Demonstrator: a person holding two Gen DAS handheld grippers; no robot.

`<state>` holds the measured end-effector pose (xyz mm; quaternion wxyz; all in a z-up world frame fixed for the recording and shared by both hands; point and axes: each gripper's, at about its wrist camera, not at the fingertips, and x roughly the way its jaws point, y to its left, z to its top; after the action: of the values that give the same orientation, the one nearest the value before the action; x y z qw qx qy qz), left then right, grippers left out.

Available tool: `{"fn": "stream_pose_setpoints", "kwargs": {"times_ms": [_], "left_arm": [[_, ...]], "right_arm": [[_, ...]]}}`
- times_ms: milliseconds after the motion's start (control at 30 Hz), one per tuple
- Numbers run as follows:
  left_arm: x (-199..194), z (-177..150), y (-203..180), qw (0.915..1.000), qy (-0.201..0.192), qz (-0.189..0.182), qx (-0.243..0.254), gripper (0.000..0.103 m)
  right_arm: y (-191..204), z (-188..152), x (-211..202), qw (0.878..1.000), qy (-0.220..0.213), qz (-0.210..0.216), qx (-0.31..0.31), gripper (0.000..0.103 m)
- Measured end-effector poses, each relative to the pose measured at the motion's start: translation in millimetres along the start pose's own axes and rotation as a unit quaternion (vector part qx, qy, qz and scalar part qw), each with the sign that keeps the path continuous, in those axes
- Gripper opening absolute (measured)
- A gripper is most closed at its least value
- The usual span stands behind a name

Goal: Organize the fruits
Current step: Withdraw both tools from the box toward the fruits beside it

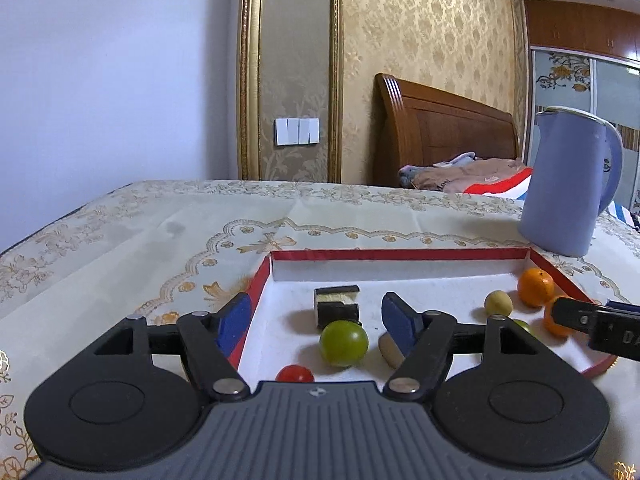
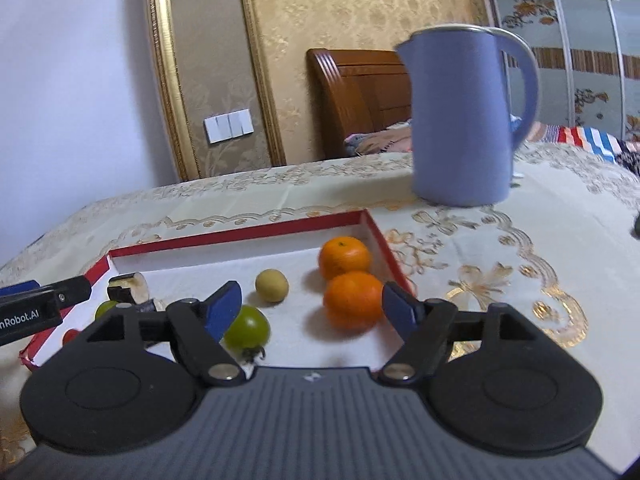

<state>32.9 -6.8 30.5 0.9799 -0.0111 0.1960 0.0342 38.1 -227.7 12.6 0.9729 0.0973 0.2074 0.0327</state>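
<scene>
A red-rimmed white tray [image 1: 400, 255] [image 2: 240, 233] holds the fruit. In the left wrist view my left gripper [image 1: 316, 314] is open above the tray's left part, with a green tomato [image 1: 344, 343], a red tomato [image 1: 295, 374] and a dark sugarcane piece [image 1: 337, 304] between its fingers. A pale piece [image 1: 391, 350] lies by the right finger. In the right wrist view my right gripper [image 2: 312, 306] is open and empty over a near orange [image 2: 353, 300]. A far orange [image 2: 345, 257], a small yellow fruit [image 2: 272, 285] and a green tomato [image 2: 247, 326] lie nearby.
A lavender kettle [image 1: 570, 184] [image 2: 466, 116] stands on the embroidered tablecloth [image 1: 140, 232] just behind the tray's right corner. A bed with a wooden headboard [image 1: 440, 128] is beyond the table. The right gripper's finger [image 1: 576, 314] reaches into the left view from the right.
</scene>
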Motion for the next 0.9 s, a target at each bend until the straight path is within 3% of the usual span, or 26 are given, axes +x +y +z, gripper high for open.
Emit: {"fn": "stream_pose_setpoints", "kwargs": {"times_ms": [233,433,633,767,900], "left_arm": [[-8,-2,7,0.9998,0.005,-0.008,-0.016,0.072],[-29,-8,10,0.9972,0.017,-0.064,-0.035,0.072],[-54,-22,-14,0.9960,0.020,-0.087,0.001,0.072],[-59,-32,-33,0.9951,0.038,-0.087,0.030,0.072],[-60,-40,-41,0.9921,0.064,-0.104,0.027,0.072]], "right_arm": [[-15,-9,-16,1.000,0.003,0.003,0.018,0.076],[-24,-10,-28,0.999,-0.029,0.003,0.041,0.085],[-22,-11,-29,0.999,-0.039,-0.026,0.024,0.085],[-33,-13,-29,0.998,-0.027,-0.023,0.046,0.087],[-47,-17,-34,0.996,-0.027,-0.017,0.080,0.092]]}}
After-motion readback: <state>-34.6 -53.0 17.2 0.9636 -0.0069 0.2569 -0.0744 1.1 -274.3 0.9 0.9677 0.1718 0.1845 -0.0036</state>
